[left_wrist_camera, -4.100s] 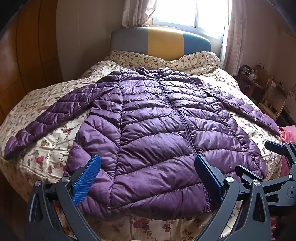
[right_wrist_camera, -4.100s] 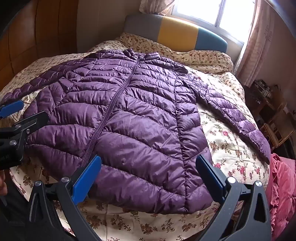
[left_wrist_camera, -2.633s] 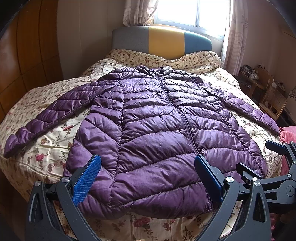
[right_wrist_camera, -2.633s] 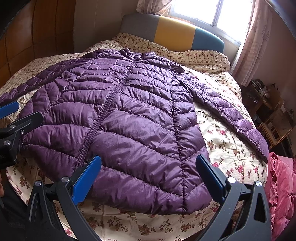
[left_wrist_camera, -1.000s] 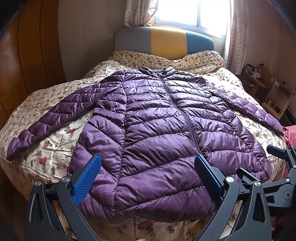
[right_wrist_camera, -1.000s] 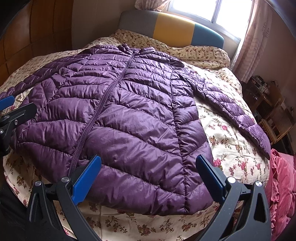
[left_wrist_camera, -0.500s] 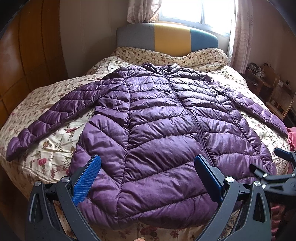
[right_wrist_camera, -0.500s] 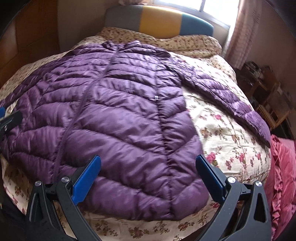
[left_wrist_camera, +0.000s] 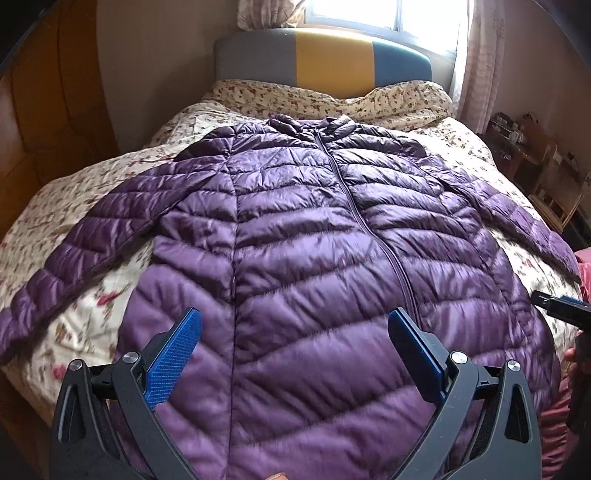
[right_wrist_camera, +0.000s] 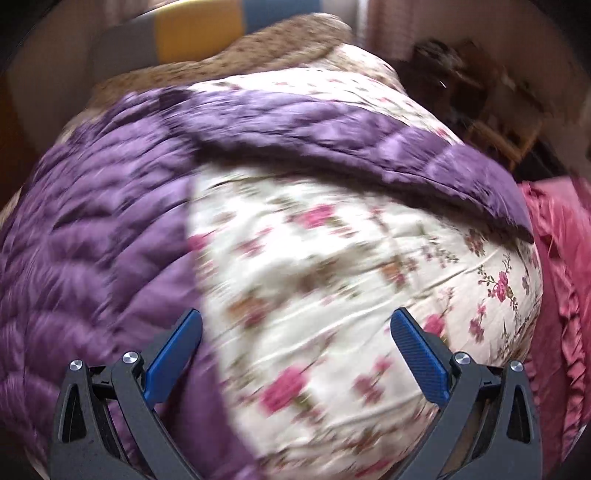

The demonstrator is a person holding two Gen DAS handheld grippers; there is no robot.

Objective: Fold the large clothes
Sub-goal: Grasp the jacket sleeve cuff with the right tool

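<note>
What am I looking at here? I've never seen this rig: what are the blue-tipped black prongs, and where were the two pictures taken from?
A person holds a two-finger gripper in each hand, each with a fisheye camera looking along its fingers. One picture is from the left gripper, open above the hem of a purple puffer jacket spread flat, zipped, on a floral bedspread. The other, blurred by motion, is from the right gripper, open over the bedspread near the jacket's sleeve. Neither holds anything.

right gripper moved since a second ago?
Yes. The right gripper has swung rightward: its open jaws framed the purple down jacket's hem before and now frame bare floral bedspread, with the headboard shifted left in the right wrist view.
</note>
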